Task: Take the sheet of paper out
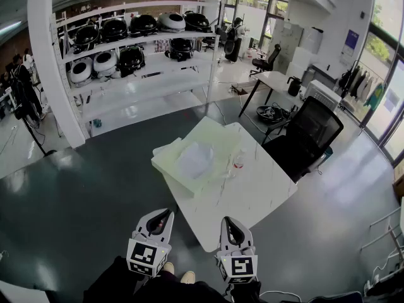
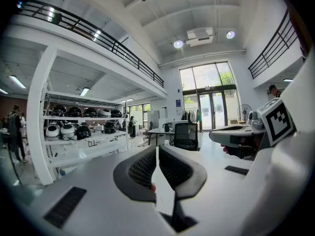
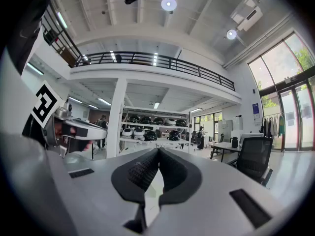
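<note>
On the white table [image 1: 265, 194] ahead lies a pale green flat folder or stack [image 1: 211, 141] with a crumpled white sheet [image 1: 194, 160] on top. I cannot tell what is inside it. My left gripper [image 1: 163, 214] and right gripper [image 1: 229, 221] hover side by side near the table's front corner, short of it and touching nothing. In the left gripper view the left gripper [image 2: 157, 149] has its jaws shut tip to tip with nothing between them. The right gripper [image 3: 158, 151] looks the same in the right gripper view.
A small clear item with a red part [image 1: 237, 163] sits beside the folder. A black office chair [image 1: 309, 134] stands at the table's right. White shelving with round black and white devices [image 1: 132, 43] and a white column [image 1: 53, 62] lie beyond. The person's shoes [image 1: 180, 273] show below.
</note>
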A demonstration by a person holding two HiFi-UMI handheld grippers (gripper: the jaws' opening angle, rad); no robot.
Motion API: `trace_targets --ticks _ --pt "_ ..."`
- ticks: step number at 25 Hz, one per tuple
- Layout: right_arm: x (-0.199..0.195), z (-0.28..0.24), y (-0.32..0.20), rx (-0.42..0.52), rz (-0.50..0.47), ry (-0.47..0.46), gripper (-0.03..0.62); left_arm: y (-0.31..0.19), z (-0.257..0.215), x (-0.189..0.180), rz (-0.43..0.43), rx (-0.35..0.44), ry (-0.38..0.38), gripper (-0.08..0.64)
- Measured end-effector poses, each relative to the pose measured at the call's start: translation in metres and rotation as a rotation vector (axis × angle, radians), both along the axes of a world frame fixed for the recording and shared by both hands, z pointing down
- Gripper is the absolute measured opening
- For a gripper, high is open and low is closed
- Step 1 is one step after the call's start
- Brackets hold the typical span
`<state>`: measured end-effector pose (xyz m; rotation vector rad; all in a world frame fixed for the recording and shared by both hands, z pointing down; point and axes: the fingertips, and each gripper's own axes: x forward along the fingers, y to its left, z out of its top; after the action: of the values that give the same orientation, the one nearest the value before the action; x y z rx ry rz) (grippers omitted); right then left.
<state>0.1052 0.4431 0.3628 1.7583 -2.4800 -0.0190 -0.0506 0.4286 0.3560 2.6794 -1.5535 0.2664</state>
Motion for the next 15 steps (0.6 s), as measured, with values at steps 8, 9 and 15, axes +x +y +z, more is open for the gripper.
trace_targets --ticks 8,9,15 --pt "0.005 -0.0044 0.0067 0.016 0.005 -0.013 0.015 0.0069 0.0001 -0.0005 -0.011 -0.001 0.003 0.035" --pt "0.0049 -0.0045 0.0072 0.016 0.004 -0.013 0.017 0.0076 -0.0005 -0.0001 -0.011 0.001 0.003 0.035" --pt "0.0026 -0.0059 0.0051 0.027 -0.006 -0.023 0.016 0.0085 -0.0016 -0.0017 -0.016 0.005 -0.008 0.035"
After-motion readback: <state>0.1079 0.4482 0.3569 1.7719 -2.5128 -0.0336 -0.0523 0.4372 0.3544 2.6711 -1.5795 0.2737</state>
